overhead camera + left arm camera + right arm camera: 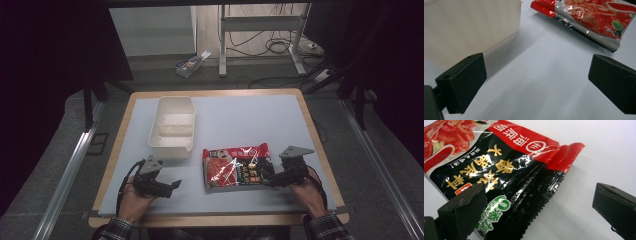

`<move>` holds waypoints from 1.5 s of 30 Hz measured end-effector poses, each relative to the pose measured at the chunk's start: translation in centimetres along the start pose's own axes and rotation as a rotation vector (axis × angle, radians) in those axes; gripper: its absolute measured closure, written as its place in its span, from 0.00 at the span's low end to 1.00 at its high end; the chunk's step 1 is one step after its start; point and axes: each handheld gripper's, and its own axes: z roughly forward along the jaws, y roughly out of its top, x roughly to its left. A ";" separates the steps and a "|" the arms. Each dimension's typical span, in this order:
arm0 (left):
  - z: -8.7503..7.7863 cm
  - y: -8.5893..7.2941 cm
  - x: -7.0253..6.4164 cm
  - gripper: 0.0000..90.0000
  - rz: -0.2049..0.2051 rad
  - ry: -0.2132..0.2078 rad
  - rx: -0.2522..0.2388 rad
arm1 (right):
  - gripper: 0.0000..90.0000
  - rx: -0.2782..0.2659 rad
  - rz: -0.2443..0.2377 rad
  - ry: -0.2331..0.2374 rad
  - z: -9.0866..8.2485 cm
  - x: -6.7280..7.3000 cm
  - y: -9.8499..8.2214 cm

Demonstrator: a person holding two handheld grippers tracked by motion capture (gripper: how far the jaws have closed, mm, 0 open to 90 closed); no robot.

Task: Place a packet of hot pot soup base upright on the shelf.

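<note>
High view: the left hand-held gripper [176, 184] lay low over the pale blue-grey surface [235, 112], held in the person's left hand [134, 200], its jaws pointing across toward the right hand-held gripper [266, 176]. A flat, crinkled red-and-black foil food packet [234, 167] lay on the surface between the two, well apart from the left hand-held gripper and directly in front of the right one, whose jaw tips stood at the packet's near edge. A white rectangular plastic tub [171, 126] stood just beyond the left hand-held gripper, on its far side. The right hand [309, 192] held the right hand-held gripper; plaid cuffs showed at both wrists.

Left gripper view: the left hand-held gripper [537, 77] had its two black jaws spread wide with nothing between them but bare surface [541, 82]. The tub's white wall [471, 27] rose ahead of one jaw; the packet's serrated silver end seal [586, 35] lay ahead, toward the other jaw, clear of both.

Right gripper view: the right hand-held gripper [540, 207] also stood wide open, gripping nothing. The packet [499, 175] lay flat on the surface [604, 150], its black corner with a green logo reaching into the gap beside one jaw; whether that jaw touched it could not be told. The other jaw stood over bare surface.
</note>
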 end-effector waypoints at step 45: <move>7.3 5.9 -3.8 0.99 0.091 -0.169 -0.047 | 0.00 0.001 -0.003 0.011 0.2 0.2 0.2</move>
